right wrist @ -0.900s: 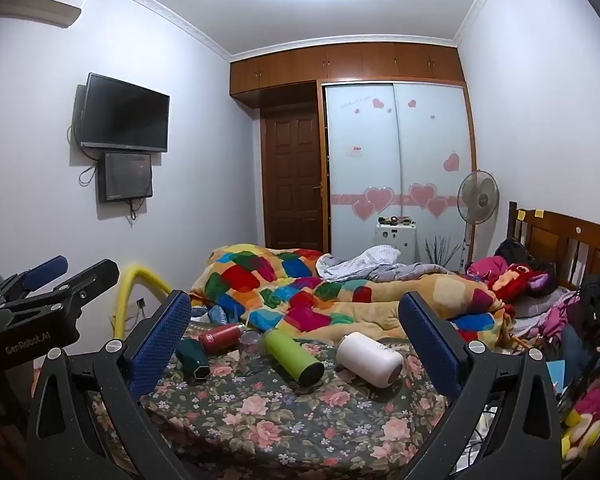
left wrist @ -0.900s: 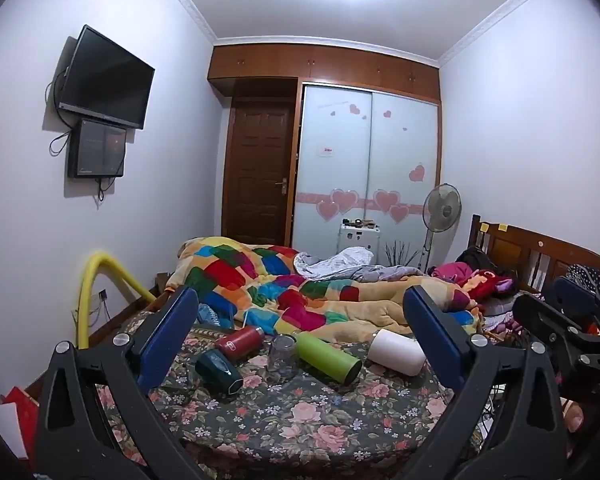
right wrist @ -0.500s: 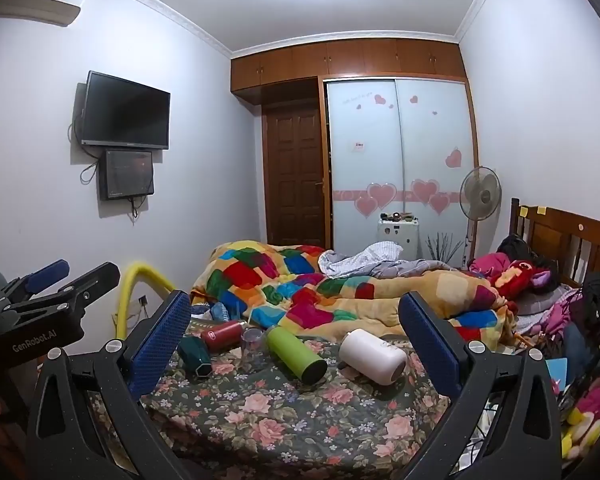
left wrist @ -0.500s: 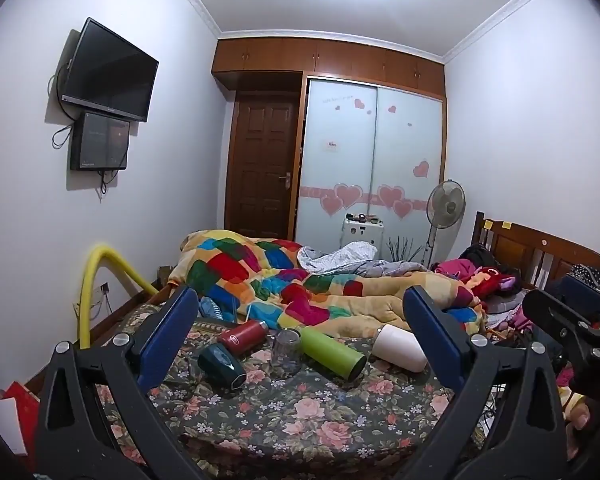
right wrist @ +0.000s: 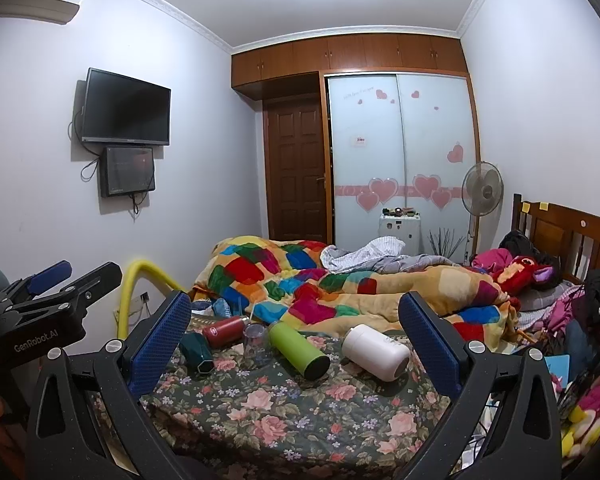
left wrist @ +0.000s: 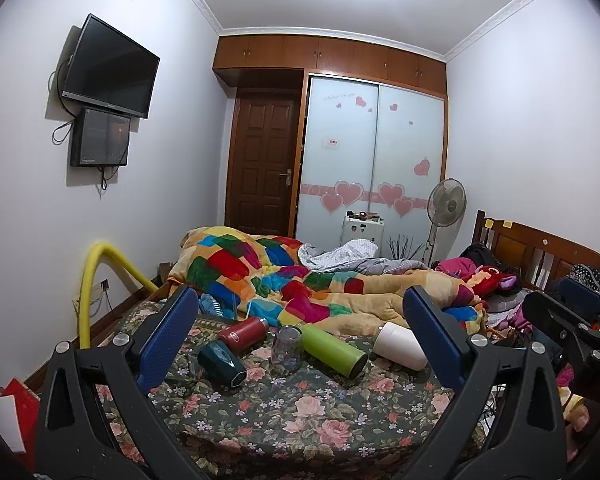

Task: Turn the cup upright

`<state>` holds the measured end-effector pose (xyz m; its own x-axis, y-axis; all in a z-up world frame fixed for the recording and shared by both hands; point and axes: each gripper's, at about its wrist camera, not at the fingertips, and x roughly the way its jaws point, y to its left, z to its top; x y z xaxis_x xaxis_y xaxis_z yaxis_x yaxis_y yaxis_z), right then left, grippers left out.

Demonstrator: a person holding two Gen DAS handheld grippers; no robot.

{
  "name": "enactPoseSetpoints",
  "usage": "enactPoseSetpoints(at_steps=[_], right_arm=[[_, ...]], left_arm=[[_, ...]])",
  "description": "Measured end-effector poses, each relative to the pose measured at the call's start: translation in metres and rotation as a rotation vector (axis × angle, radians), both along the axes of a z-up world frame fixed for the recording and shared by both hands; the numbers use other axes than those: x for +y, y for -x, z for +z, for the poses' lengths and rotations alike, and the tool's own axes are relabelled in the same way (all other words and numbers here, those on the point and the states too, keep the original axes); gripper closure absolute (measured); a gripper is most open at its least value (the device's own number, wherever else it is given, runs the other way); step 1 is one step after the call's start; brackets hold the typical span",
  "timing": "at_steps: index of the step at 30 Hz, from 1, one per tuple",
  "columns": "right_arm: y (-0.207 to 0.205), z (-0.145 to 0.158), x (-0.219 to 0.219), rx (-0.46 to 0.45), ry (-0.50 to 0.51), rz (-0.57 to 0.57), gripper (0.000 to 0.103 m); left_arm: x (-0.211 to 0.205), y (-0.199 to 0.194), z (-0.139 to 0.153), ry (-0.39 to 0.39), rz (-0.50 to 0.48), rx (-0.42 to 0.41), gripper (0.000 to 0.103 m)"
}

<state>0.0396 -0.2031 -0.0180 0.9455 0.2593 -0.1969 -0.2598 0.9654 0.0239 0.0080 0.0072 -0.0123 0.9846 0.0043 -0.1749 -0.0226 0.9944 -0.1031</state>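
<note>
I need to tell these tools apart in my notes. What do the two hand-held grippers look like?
Both look the same. The left hand-held gripper has black triangular cut-out frames with silver screws, and flat fingers faced with blue dimpled pads. The right hand-held gripper matches it. Seen from the right wrist view, the left one's black body carries white "GenRobot.AI" lettering. No cables or sleeves show.
</note>
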Motion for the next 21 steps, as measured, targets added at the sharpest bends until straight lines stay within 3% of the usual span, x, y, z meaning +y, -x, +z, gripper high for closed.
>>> enactPoseSetpoints(at_steps=[21], right_arm=[[-0.0011,0.0024,-0.0014,0.004,-0.001,0.001,0.0]], left_arm=[[-0.0033,-0.0004,0.0007,-0.005,0.003,0.012,0.0]])
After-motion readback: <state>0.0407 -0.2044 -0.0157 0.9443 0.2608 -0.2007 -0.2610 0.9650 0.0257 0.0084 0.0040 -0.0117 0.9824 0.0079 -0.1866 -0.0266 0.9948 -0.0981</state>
